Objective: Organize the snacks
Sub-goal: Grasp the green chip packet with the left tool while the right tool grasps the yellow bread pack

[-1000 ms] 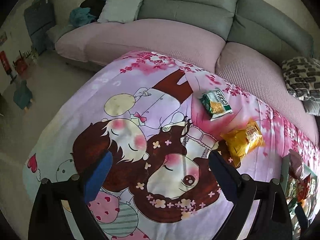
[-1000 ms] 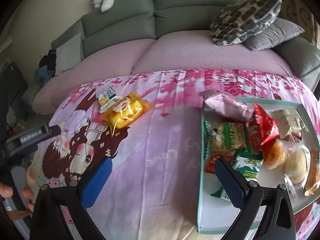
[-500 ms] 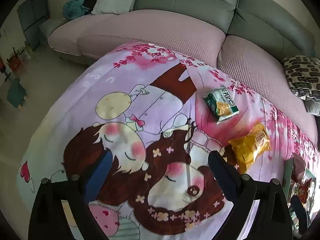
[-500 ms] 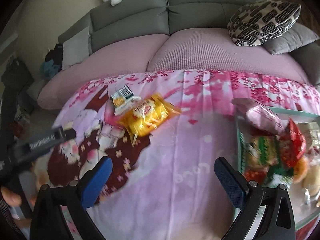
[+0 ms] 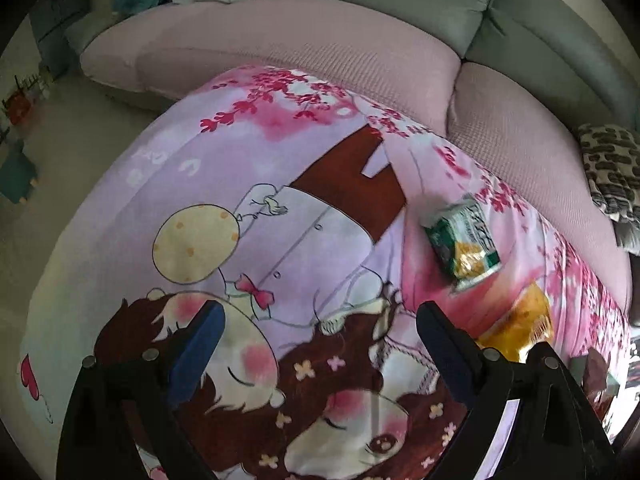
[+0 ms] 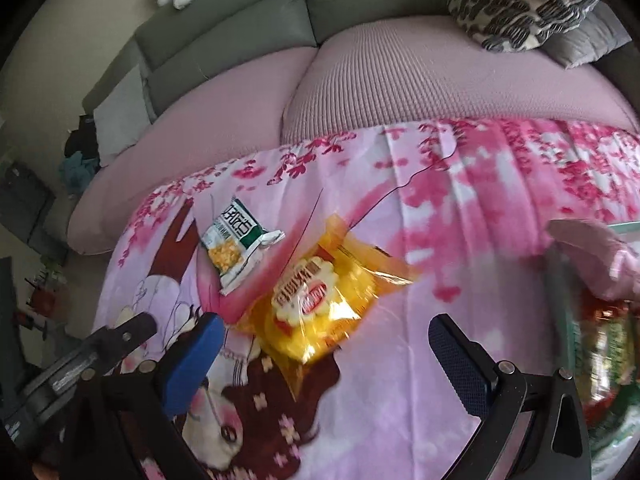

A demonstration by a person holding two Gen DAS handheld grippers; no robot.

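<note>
A yellow snack bag (image 6: 320, 304) lies on the pink cartoon blanket (image 6: 440, 208), just ahead of my open, empty right gripper (image 6: 320, 344). A green-and-white chip bag (image 6: 236, 240) lies beyond it to the left. In the left wrist view the chip bag (image 5: 464, 240) and the yellow bag (image 5: 524, 324) lie to the right of my open, empty left gripper (image 5: 316, 332), which hovers over the blanket (image 5: 280, 184). The snack tray (image 6: 568, 344) with several packets sits at the right edge, a pink packet (image 6: 592, 256) on its far rim.
A grey sofa with pink seat cushions (image 6: 400, 72) runs behind the blanket. A patterned pillow (image 6: 520, 0) lies at the back right. The left gripper's body (image 6: 80, 360) shows at the lower left of the right wrist view. Floor (image 5: 60, 160) lies to the left.
My right gripper has swung left from the tray toward the yellow bag, which is now centred and closer. My left gripper has moved forward over the blanket.
</note>
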